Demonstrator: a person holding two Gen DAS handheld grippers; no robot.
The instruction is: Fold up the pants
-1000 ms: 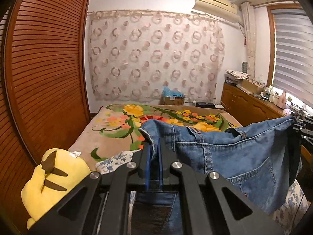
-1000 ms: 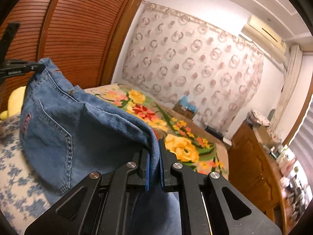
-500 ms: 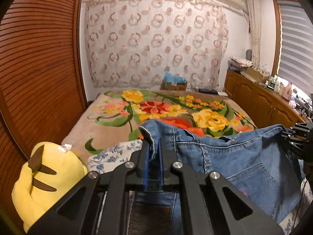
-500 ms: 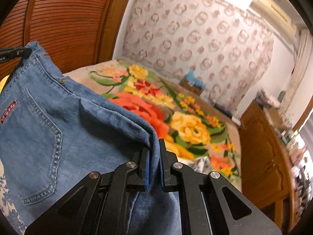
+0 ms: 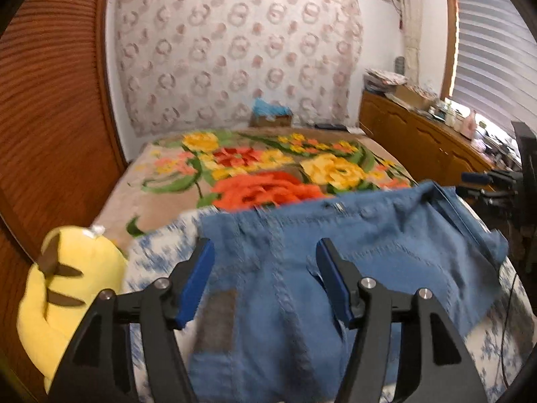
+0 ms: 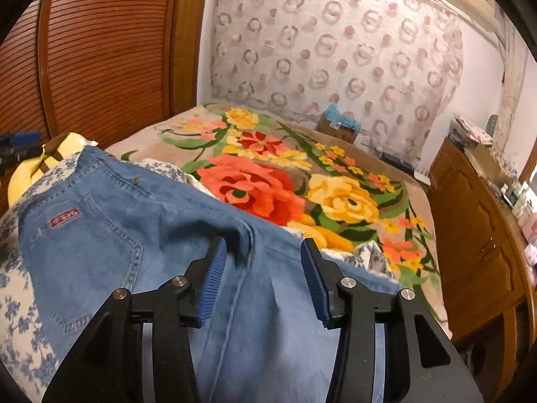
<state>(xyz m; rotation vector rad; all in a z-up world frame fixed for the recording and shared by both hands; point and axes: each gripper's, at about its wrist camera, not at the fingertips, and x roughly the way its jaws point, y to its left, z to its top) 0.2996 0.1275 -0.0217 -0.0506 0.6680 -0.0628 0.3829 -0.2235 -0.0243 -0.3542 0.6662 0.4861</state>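
Your left gripper (image 5: 265, 275) has its jaws apart and opening, with the jeans (image 5: 335, 268) lying between the blue pads (image 5: 198, 278) but not pinched by them. Your right gripper (image 6: 261, 275) is the same: jaws spreading, denim under and between them, nothing clamped.

The jeans lie across the near end of the bed (image 6: 335, 181), waistband toward the floral blanket (image 5: 261, 171), resting on a blue-and-white sheet (image 5: 151, 255). In the right wrist view a back pocket with a red label (image 6: 65, 216) faces up. The left wrist view is blurred, so the far right corner of the waistband (image 5: 439, 191) may be folded over; you cannot be sure from it.

A yellow plush (image 5: 67, 285) sits at the bed's left edge, just beside the sheet. A wooden dresser (image 6: 480, 221) runs along the right side.
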